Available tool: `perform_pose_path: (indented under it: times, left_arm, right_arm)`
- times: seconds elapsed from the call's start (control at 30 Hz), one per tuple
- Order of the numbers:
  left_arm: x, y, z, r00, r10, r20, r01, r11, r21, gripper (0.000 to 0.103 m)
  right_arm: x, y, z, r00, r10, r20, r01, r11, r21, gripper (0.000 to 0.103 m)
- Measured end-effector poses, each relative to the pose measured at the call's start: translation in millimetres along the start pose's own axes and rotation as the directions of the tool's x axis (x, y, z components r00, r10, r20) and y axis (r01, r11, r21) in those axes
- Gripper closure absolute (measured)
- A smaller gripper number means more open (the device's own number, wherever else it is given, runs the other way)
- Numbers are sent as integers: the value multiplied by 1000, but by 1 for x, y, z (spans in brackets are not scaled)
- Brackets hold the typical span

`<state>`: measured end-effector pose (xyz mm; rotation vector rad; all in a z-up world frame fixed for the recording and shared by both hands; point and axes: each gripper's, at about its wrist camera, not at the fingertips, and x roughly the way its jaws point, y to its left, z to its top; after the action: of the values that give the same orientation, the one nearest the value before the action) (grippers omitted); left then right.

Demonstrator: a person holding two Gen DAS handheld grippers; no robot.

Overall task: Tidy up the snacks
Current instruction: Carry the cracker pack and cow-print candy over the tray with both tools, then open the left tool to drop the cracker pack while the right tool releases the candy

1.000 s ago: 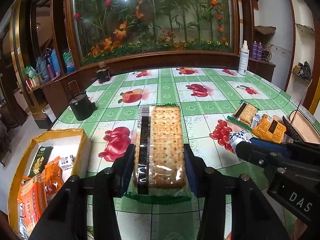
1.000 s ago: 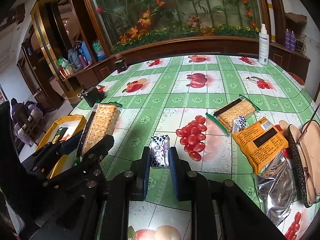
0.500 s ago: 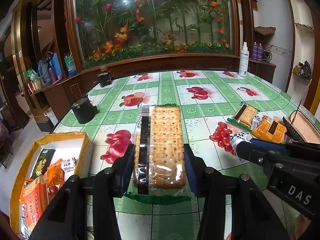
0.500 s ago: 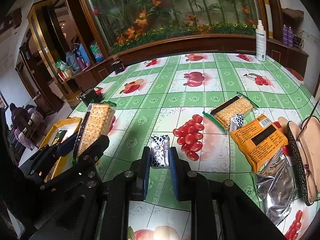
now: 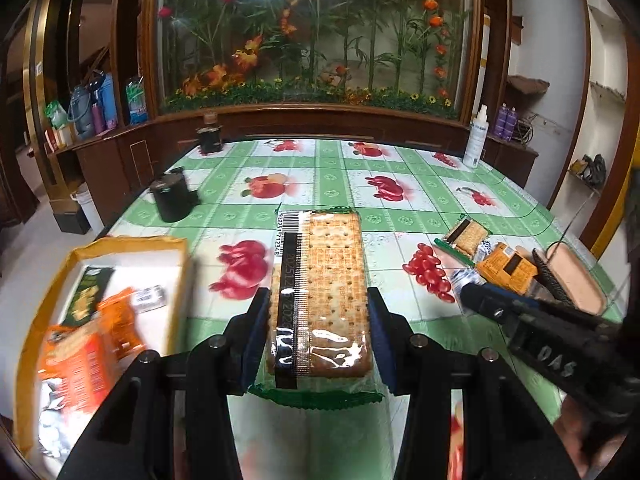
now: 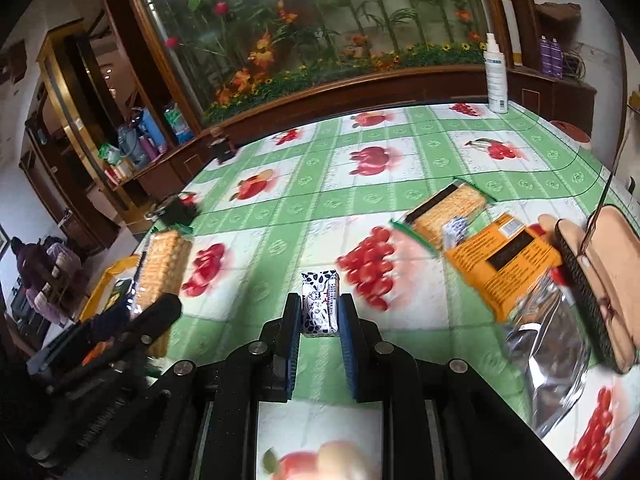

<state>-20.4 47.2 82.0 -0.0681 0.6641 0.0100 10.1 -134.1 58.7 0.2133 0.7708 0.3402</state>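
Observation:
My left gripper (image 5: pixel 316 332) is shut on a long clear pack of crackers (image 5: pixel 320 288), held flat above the table; the pack also shows in the right wrist view (image 6: pixel 164 264). My right gripper (image 6: pixel 319 316) is shut on a small black-and-white candy packet (image 6: pixel 319 304). A yellow-rimmed box (image 5: pixel 120 244) at the table's left edge holds orange packs (image 5: pixel 80 360) and a dark green pack (image 5: pixel 86 292). On the right lie a second cracker pack (image 6: pixel 444 208), an orange packet (image 6: pixel 508 256) and a silver bag (image 6: pixel 548 344).
The table has a green fruit-print cloth (image 5: pixel 332 176). A black pot (image 5: pixel 172 196) and a small black jar (image 5: pixel 210 138) stand at the far left. A white spray bottle (image 6: pixel 496 76) stands at the back right. An open glasses case (image 6: pixel 600 280) lies at the right edge.
Both grippers have shifted left with their packs still held. The yellow box now sits closer to the left gripper.

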Motion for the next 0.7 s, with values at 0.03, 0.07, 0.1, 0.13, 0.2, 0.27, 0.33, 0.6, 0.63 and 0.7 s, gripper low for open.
perform_pose_path:
  times: [0.03,0.07,0.1,0.13,0.2,0.27,0.33,0.6,0.63,0.7]
  left_arm:
    - [-10,9,0,1000,-13,7,13,1000,-17,57]
    - [-20,19,0,1000,-20,14,21,999,-28,57]
    - [-27,25,-1,1000,-14,18,15,999,-31,57]
    - [-37,38,-4,1000,0,27,1,999,-41,57]
    - [-52,57,-9,999,6,40,-3,998,-66,57]
    - [-62,82,-18,999,14,29,-12,996,-92,57]
    - [-72,107,-29,999,28,21,-25,991,-134,57]
    - [-85,178,-73,995,94,-39,-100,968,-232,57]
    - [-84,183,-77,995,92,-48,-101,966,-240,57]
    - [-81,189,-82,994,97,-55,-108,963,-247,57]
  right_arm:
    - [-1,6,-3,1000,7,-3,-7,1000,-9,83]
    - [-3,15,-7,1000,15,-1,-15,1000,-24,83]
    - [-6,24,-11,1000,25,4,-25,999,-39,83]
    - [-7,33,-13,999,37,8,-36,998,-53,83]
    - [-10,54,-19,997,74,1,-74,994,-82,83]
    - [-8,80,-27,991,127,-30,-129,985,-116,83]
    - [-3,107,-37,984,165,-72,-174,972,-156,83]
    - [16,190,-73,956,230,-185,-275,919,-281,83]
    - [18,199,-76,957,224,-187,-273,915,-298,83]
    - [24,212,-79,957,215,-195,-269,907,-323,83]
